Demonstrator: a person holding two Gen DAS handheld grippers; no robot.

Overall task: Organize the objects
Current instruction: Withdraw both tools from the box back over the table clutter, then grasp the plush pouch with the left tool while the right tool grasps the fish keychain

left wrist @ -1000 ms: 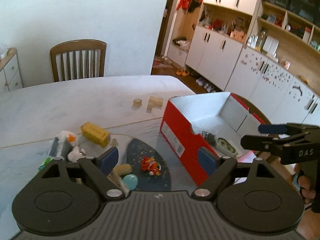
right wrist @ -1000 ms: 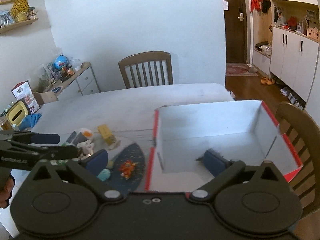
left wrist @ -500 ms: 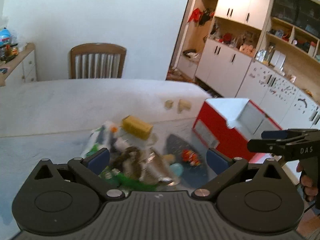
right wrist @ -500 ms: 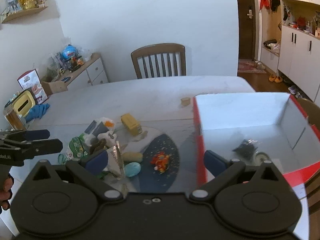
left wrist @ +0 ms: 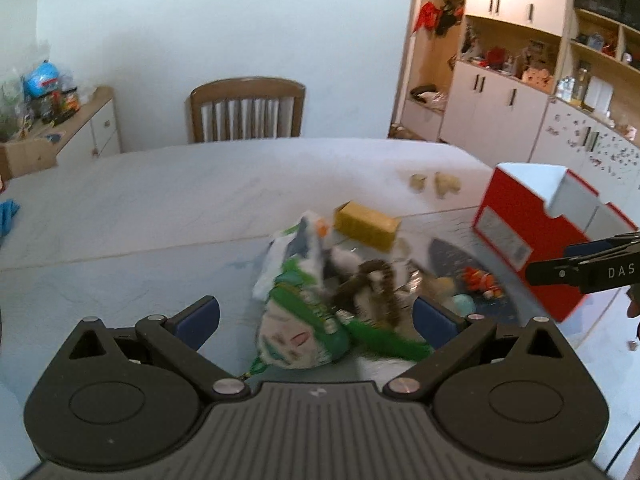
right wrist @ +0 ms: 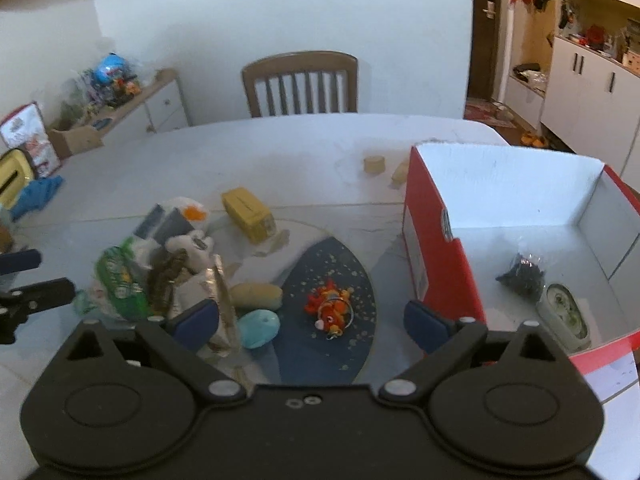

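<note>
A heap of small things lies on the white table point(left wrist: 168, 200). My left gripper point(left wrist: 316, 320) is open just above a green-and-white packet point(left wrist: 298, 334), with a brown fuzzy piece point(left wrist: 370, 282) beside it; neither pad touches them. My right gripper point(right wrist: 312, 322) is open over a dark blue mat point(right wrist: 352, 280), above an orange-red toy with a ring point(right wrist: 330, 308). A teal pebble point(right wrist: 260, 322), a tan oblong point(right wrist: 256, 296) and a yellow box point(right wrist: 248, 214) lie close by. The red shoe box point(right wrist: 436, 240) stands to the right, holding a black bundle point(right wrist: 522, 270) and a small white tin point(right wrist: 564, 316).
Two small tan wooden pieces point(right wrist: 374, 164) lie further back on the table. A wooden chair point(right wrist: 300, 84) stands at the far side. A cluttered sideboard point(right wrist: 132, 108) is at the left and white cupboards point(left wrist: 500, 104) at the right. A blue cloth point(right wrist: 38, 194) lies near the left edge.
Both grippers have swung left and come down toward the heap, so the red box has slid to the right of both views. The left jaws stand a little wider.
</note>
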